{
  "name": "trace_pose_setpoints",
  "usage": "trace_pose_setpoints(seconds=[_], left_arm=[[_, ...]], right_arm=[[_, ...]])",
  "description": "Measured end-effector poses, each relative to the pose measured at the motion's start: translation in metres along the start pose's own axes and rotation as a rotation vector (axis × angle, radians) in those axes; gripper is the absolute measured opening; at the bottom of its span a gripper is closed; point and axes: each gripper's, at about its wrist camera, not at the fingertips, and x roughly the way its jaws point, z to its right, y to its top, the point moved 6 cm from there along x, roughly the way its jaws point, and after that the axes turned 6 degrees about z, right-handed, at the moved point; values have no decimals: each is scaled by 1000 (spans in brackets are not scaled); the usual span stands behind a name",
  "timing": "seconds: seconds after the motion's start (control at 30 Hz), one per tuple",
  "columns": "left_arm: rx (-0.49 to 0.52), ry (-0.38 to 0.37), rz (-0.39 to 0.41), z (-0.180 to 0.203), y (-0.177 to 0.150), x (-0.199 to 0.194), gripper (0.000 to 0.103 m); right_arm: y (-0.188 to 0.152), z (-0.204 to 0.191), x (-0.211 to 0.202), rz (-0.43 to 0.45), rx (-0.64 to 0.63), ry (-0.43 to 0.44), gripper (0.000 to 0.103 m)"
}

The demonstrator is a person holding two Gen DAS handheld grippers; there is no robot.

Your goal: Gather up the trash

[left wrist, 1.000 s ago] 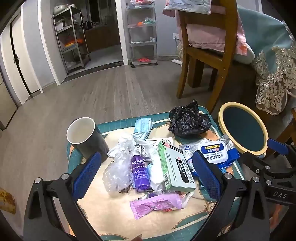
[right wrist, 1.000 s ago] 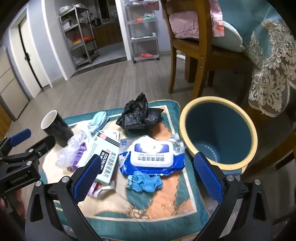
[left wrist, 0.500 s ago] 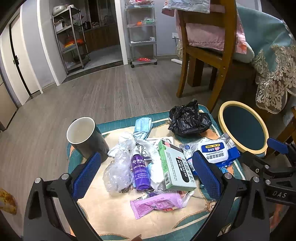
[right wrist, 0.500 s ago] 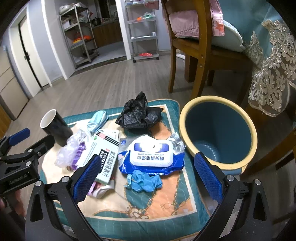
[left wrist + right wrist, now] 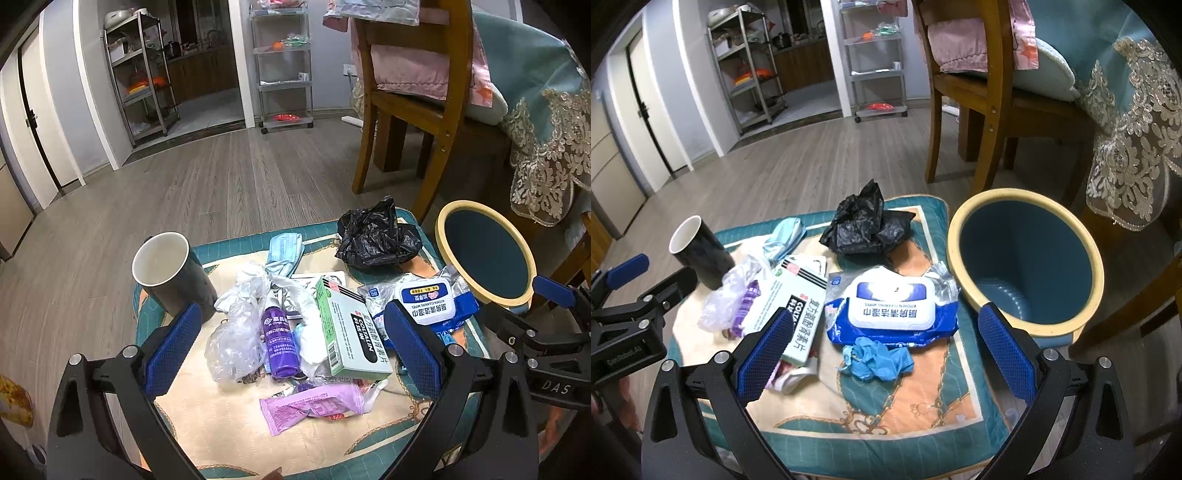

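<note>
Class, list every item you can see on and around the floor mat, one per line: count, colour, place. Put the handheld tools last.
Patterned floor mat: one, teal and cream, on the wood floor.
Round plastic bin: one, blue with cream rim, right of mat.
Ceramic mug: one, black, white inside, mat's far left.
Crumpled plastic bag: one, black, mat's far side.
Wet-wipes pack: one, blue and white, beside bin.
Crumpled glove: one, blue, in front of wipes.
Cardboard medicine box: one, pale green, mat centre.
Spray bottle: one, purple, left of box.
Face mask: one, light blue, far side.
Wooden chair: one, brown, behind.
Left gripper: open.
Right gripper: open.
</note>
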Motion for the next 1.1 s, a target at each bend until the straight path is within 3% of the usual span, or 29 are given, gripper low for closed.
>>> trace_pose_setpoints(seconds=[1.1], left_arm=[[8,5,0,-1,0,2,97]], right_arm=[[8,-1,11,9,-41,1,99]])
